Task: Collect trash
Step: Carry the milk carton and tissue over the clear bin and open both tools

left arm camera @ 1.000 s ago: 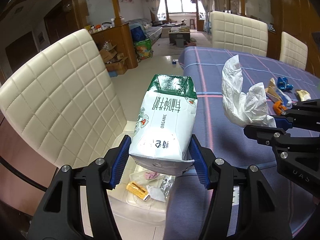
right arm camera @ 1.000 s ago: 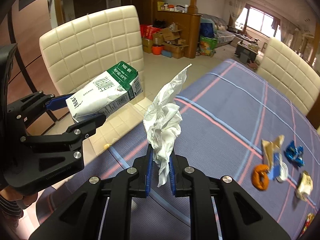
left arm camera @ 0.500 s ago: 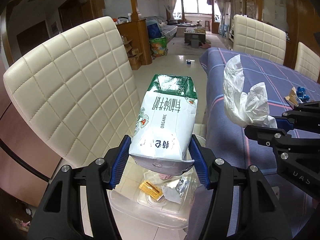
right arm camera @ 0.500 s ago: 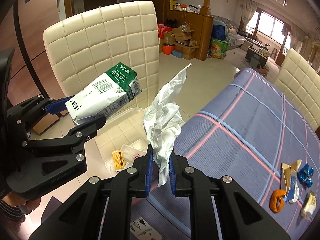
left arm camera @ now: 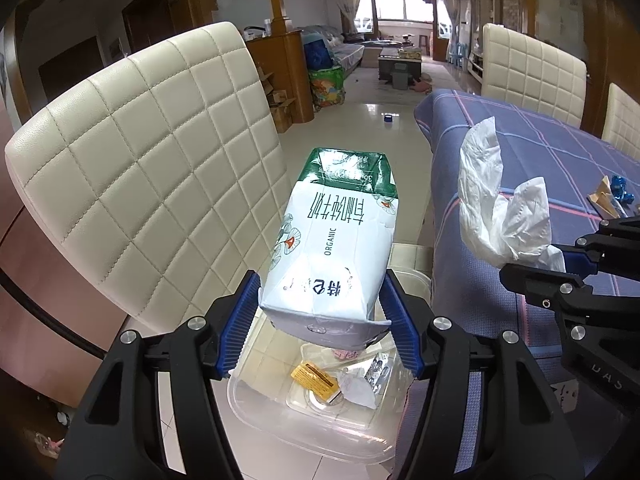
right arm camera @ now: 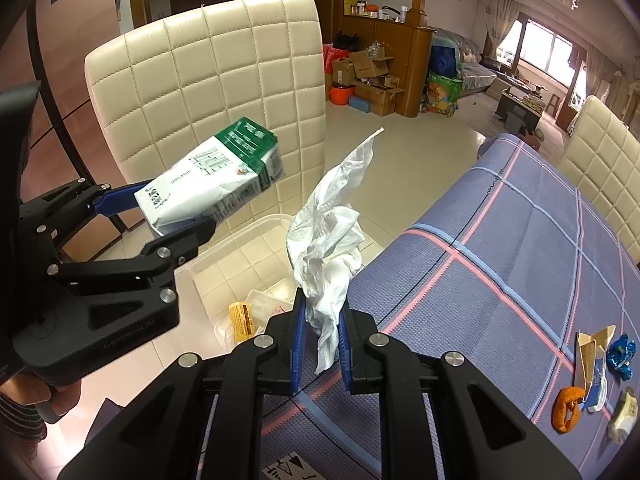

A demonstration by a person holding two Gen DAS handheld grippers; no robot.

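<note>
A white and green milk carton (left arm camera: 332, 248) (right arm camera: 212, 188) hangs over a clear plastic bin (left arm camera: 256, 412) (right arm camera: 240, 240) on the floor. My left gripper (left arm camera: 322, 280) (right arm camera: 160, 220) has the carton's base between its blue pads; its jaws are opening, and the pads still touch the carton's sides. My right gripper (right arm camera: 322, 308) (left arm camera: 560, 256) is shut on a crumpled white tissue (right arm camera: 328, 240) (left arm camera: 496, 216), held up at the table's corner beside the bin. Inside the bin lie a yellow packet (left arm camera: 312, 376), a clear tray and small wrappers.
A cream quilted chair (left arm camera: 140, 160) (right arm camera: 208, 72) stands just behind the bin. The table with the blue checked cloth (right arm camera: 520, 240) (left arm camera: 500, 140) is on the right and carries an orange scrap (right arm camera: 566, 408), a blue wrapper (right arm camera: 620, 354) and torn paper (right arm camera: 592, 348). Tiled floor runs beyond.
Both grippers have moved off the table toward the chair, so the bin now sits beneath the carton. The left pads stand slightly wider. The right grip on the tissue is unchanged.
</note>
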